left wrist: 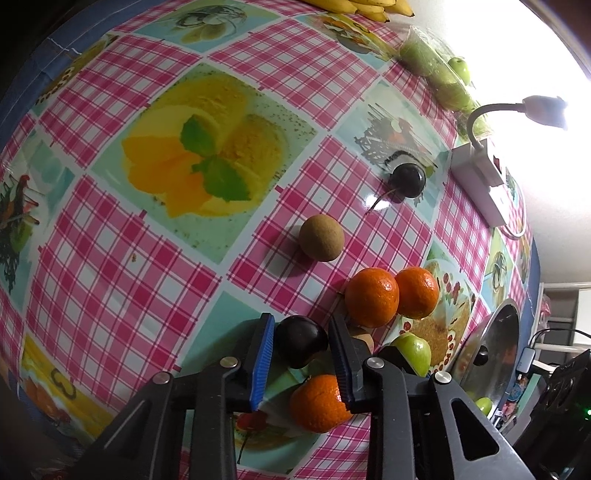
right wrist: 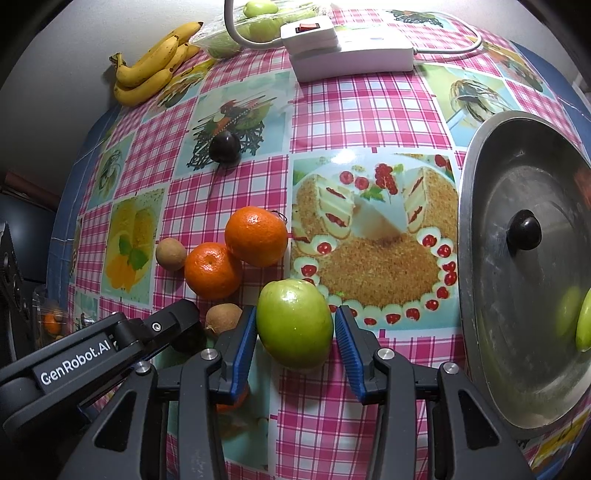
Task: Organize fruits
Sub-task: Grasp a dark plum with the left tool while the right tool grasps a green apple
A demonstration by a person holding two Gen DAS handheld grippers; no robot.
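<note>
My left gripper is open around a dark plum on the tablecloth; its jaws stand apart on either side. An orange lies below the fingers. My right gripper is open around a green apple, with a small gap to each blue pad. Two oranges and two brown round fruits lie left of the apple. A second dark plum sits farther back. The left gripper shows in the right wrist view.
A metal pot lid lies at right with a green fruit beside it. Bananas, a bag of green fruit and a white power strip line the back edge. A lamp glares.
</note>
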